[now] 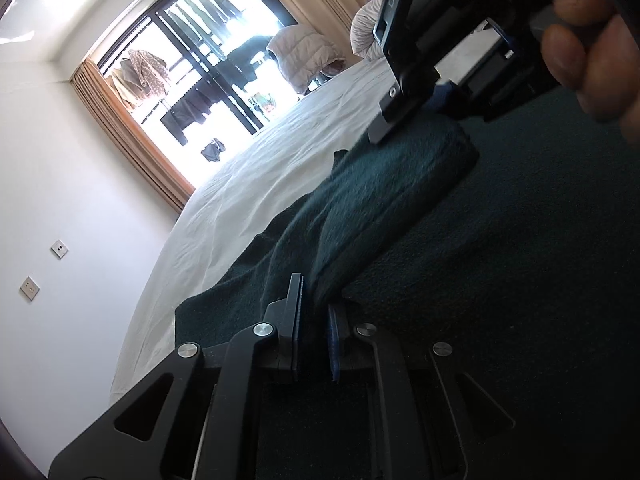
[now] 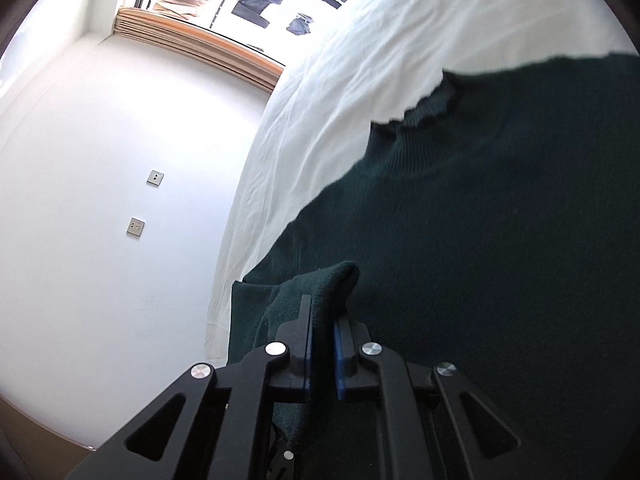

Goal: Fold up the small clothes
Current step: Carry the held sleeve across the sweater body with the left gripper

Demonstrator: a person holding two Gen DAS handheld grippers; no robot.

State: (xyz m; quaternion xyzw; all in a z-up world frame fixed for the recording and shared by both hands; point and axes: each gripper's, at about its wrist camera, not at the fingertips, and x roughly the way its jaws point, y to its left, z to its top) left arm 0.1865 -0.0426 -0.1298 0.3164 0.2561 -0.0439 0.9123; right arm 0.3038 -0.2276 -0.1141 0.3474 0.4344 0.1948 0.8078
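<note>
A big bed (image 2: 320, 92) with a white sheet fills the far side of both views, and a dark green sweater (image 2: 500, 240) lies spread on it, near the cameras. Most of the sweater looks flat — its neck (image 2: 424, 116) points to the far side and shows plainly in the right view. So the folding has only begun, I think. No tidy folded pile can be seen yet.

One part is already lifted. A long strip of the sweater, maybe a sleeve (image 1: 360, 204), stands up in a soft ridge at the left edge of the sweater. The right tongs (image 2: 322, 344) are closed on a fold of this green cloth, which pokes up between the pads. The left tongs (image 1: 316, 328) are closed on the green cloth too, pinching the near end of the ridge.

In the left view the right tongs show at the far end of the ridge, with a hand (image 1: 588, 44) holding them.

What is left, I guess — bringing this side over the middle, then the other side, then folding it in half.
</note>
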